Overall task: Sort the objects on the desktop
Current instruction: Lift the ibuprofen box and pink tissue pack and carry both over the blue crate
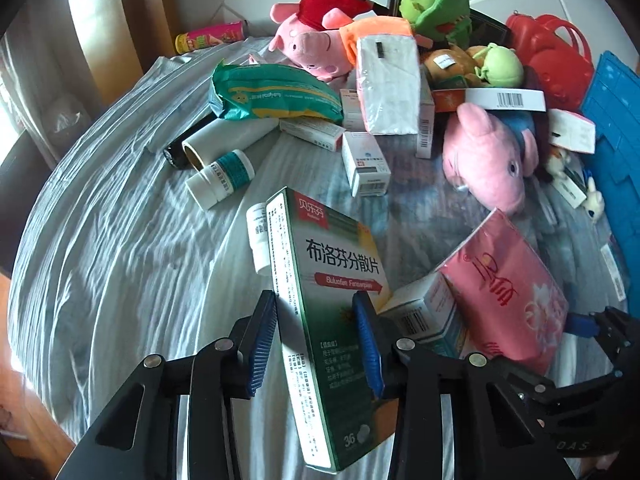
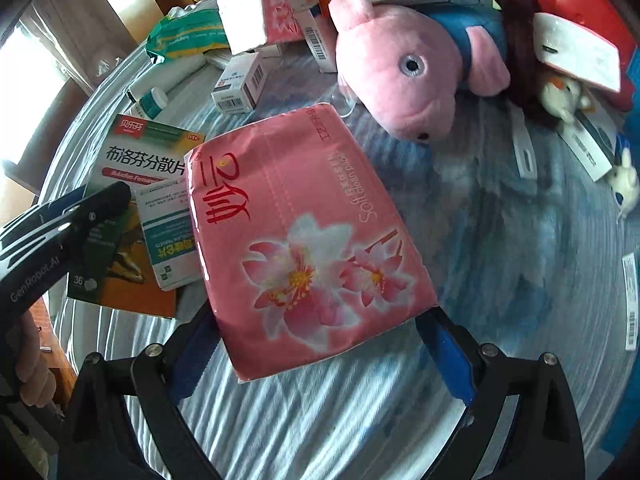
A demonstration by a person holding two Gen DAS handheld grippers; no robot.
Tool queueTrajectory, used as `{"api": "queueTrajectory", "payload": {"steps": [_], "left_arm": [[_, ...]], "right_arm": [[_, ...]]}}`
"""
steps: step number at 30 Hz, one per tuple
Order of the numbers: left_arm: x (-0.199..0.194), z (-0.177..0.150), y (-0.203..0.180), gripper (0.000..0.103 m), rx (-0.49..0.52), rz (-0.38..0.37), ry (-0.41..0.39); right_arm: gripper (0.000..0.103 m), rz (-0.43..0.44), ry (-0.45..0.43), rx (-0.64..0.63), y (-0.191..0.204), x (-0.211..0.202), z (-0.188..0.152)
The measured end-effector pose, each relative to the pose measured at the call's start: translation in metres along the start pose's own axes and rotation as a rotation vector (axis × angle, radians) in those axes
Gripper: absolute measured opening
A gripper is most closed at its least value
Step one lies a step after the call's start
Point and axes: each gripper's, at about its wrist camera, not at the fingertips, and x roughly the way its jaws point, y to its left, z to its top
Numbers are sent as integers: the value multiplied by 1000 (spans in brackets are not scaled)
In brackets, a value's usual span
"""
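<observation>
My left gripper [image 1: 316, 340] is shut on a green-and-white medicine box [image 1: 320, 300], held upright above the grey-white cloth; the box also shows in the right wrist view [image 2: 132, 168]. My right gripper [image 2: 320, 344] is shut on a pink tissue pack [image 2: 304, 232] with flower print, lifted over the cloth; the pack also shows in the left wrist view [image 1: 508, 292]. A smaller white-teal medicine box [image 2: 170, 232] lies between the two held items.
A pile fills the far side: pink pig plush [image 1: 488, 152], second pig plush [image 1: 308, 40], green plush [image 1: 436, 4], white tissue pack [image 1: 388, 84], green wipes pack [image 1: 272, 94], pill bottles [image 1: 220, 178], small boxes [image 1: 364, 164], red bag [image 1: 556, 56], blue crate [image 1: 616, 152].
</observation>
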Motion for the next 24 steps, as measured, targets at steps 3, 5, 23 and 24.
{"api": "queueTrajectory", "payload": {"steps": [3,5,23,24], "left_arm": [[-8,-2,-20,34,30,-4,-10],[-10,-3,-35,34,53,-7,-13],[3,-2,-71,28,132,-24,12],[5,-2,-70,30,129,-20,19]], "right_arm": [[96,-6,-5,29,-7,-5,-10],[96,-8,-13,55,-15,-10,-15],[103,-52,-132,-10,-8,-12,10],[103,-58,-139,-23,-7,-12,11]]}}
